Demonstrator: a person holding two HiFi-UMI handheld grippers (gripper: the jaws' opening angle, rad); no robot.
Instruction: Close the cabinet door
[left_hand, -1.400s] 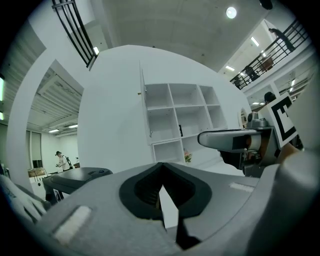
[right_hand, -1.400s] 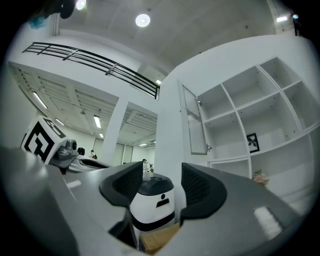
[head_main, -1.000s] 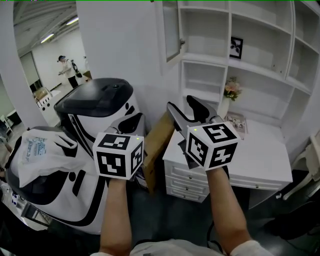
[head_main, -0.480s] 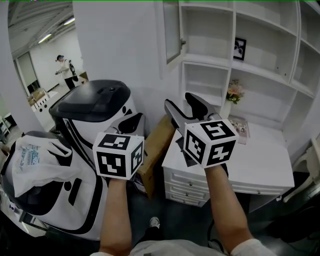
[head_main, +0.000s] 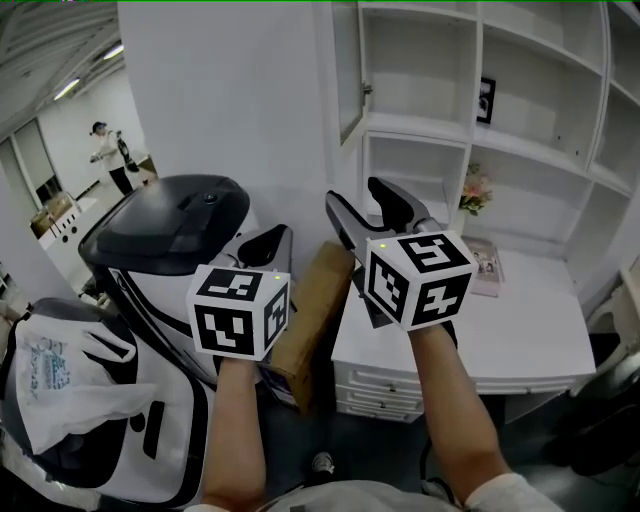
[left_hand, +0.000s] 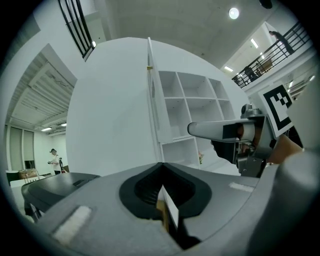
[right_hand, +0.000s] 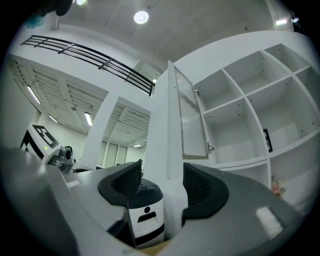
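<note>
The right tool (head_main: 358, 196) leads in the head view, jaws spread with nothing between them. The left tool (head_main: 272, 240) rides lower, pinched together and empty. Compared with a second ago the shelving has grown larger and the black-and-white machine (head_main: 170, 240) has slid down and left, so the person seems to be walking up. The cabinet door (head_main: 348, 70) hangs open, high at the shelving's left end, well apart from both tools.

The left gripper view shows the door edge-on, swung out from its frame.

In the right gripper view the door sits above the spread jaws. The approach looks under way; the reach and push are not yet made.
</note>
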